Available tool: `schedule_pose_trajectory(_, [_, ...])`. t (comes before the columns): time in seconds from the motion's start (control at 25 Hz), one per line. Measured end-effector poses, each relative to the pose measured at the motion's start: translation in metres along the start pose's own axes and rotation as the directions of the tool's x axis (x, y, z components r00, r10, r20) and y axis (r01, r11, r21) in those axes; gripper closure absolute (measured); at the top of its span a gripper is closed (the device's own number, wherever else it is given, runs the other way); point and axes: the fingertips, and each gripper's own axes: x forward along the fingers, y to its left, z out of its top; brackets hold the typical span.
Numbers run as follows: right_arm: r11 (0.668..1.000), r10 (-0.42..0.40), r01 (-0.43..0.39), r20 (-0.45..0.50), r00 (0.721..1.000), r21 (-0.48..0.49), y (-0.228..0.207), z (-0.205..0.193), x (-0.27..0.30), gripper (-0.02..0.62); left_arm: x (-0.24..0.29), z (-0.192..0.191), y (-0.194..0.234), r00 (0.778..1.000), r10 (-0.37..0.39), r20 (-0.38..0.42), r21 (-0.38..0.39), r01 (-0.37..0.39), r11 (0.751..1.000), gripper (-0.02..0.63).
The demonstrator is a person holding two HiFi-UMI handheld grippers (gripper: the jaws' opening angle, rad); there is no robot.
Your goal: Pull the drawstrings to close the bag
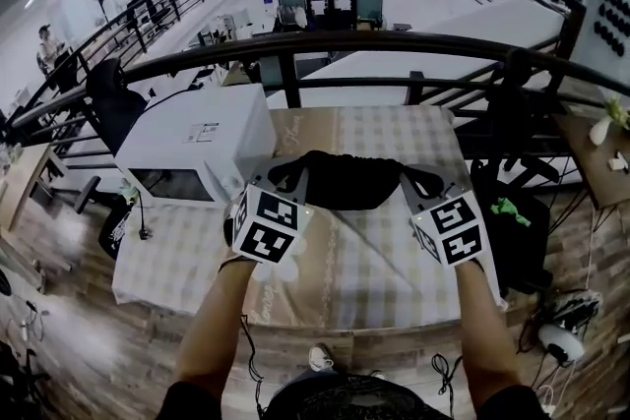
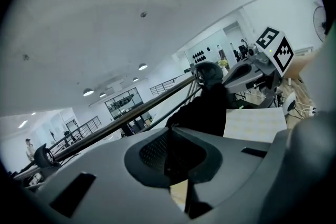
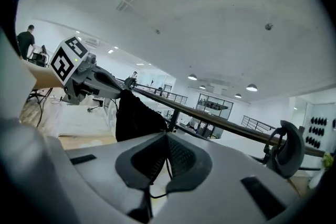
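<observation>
Left tool [image 1: 292, 176], right tool [image 1: 414, 180]: each is clamping a drawstring [image 3: 168, 168] of the bag [image 1: 346, 180]. You're aiming for an even outward pull.

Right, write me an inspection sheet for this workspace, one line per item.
Surface: table covered by a checked cloth.
Job's things: black bag hangs stretched between the two grippers, apparently lifted off the cloth; its drawstrings run into the jaws.
Clutter: white appliance on the table's left part; green object on a dark seat to the right.
Grippers: left gripper shut on one of the drawstrings; right gripper shut on the other.
Cables: loose leads on the floor at right; another hangs by the table's left edge.
Surroundings: dark railing behind the table; open hall beyond, with a person far left.
</observation>
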Motion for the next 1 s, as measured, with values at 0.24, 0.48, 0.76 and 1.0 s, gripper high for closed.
schedule_pose_trajectory(0.24, [0.995,-0.102,0.103,0.055,0.993,-0.008,-0.008,0.042,0.005,0.574,-0.003,0.022,0.034,0.996,-0.003,0.089,-0.046,0.008,0.999,0.572])
schedule_pose_trajectory(0.48, [0.981,-0.193,0.195,0.099,0.976,-0.004,-0.011,0.073,0.003,0.574,-0.007,0.037,0.057,0.989,-0.003,0.151,-0.073,0.015,0.997,0.572])
schedule_pose_trajectory(0.76, [0.960,-0.276,0.281,0.131,0.952,-0.020,-0.026,0.086,-0.006,0.574,-0.005,0.051,0.060,0.987,0.012,0.160,-0.050,-0.004,0.999,0.572])
schedule_pose_trajectory(1.0, [0.960,-0.270,0.278,0.146,0.952,-0.036,-0.038,0.085,-0.010,0.574,-0.005,0.068,0.058,0.985,0.065,0.163,-0.031,-0.061,0.998,0.572])
